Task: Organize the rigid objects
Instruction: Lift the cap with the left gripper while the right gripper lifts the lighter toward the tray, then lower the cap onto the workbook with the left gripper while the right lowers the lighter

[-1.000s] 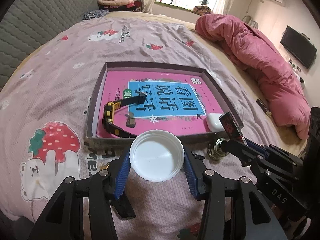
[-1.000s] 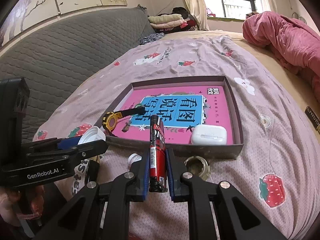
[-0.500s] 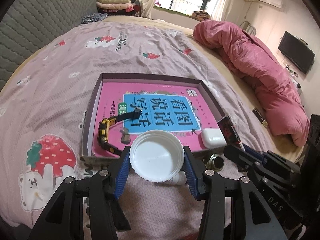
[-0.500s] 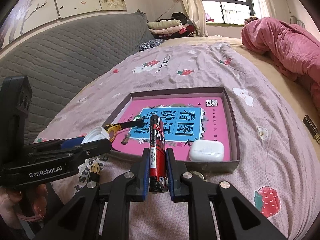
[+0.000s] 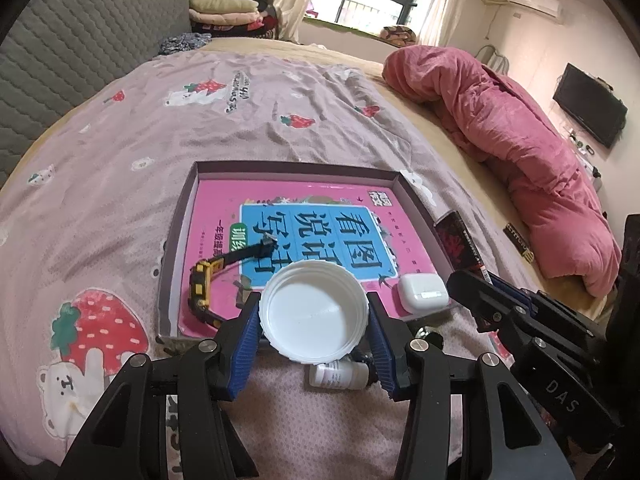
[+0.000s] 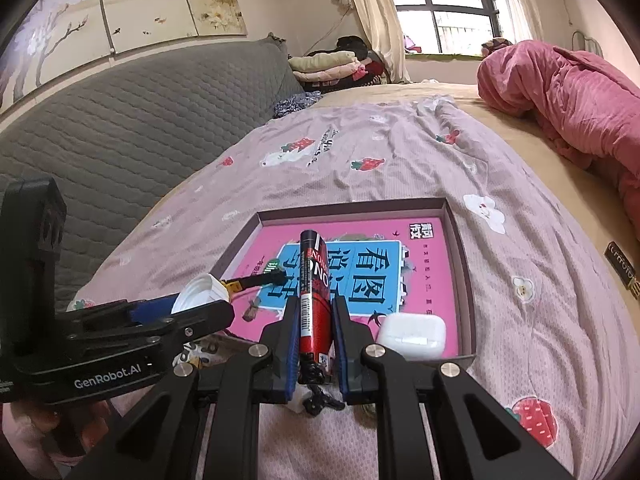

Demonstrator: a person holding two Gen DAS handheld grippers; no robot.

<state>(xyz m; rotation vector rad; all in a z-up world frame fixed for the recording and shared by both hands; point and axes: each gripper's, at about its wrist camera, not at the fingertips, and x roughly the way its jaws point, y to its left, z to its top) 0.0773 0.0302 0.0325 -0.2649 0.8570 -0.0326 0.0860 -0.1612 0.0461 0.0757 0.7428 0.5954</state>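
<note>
My left gripper (image 5: 314, 320) is shut on a white round lid (image 5: 314, 312), its hollow side facing the camera, just above the near edge of a shallow purple tray (image 5: 296, 168). In the tray lie a pink book (image 5: 320, 200), a yellow-and-black watch (image 5: 202, 284) and a white earbud case (image 5: 422, 292). My right gripper (image 6: 315, 320) is shut on a red-and-black tube (image 6: 314, 304) that points toward the tray (image 6: 352, 206). The left gripper (image 6: 192, 312) with the lid (image 6: 200, 290) shows at the left of the right wrist view.
A small white bottle (image 5: 338, 374) and a round metal piece (image 5: 428, 336) lie on the strawberry-print sheet in front of the tray. A pink duvet (image 5: 520, 140) is bunched at the right. A grey padded headboard (image 6: 140, 128) runs along the left.
Both grippers have risen and pulled back a little with their loads, so the tray looks smaller. The small white bottle has come into view under the lid.
</note>
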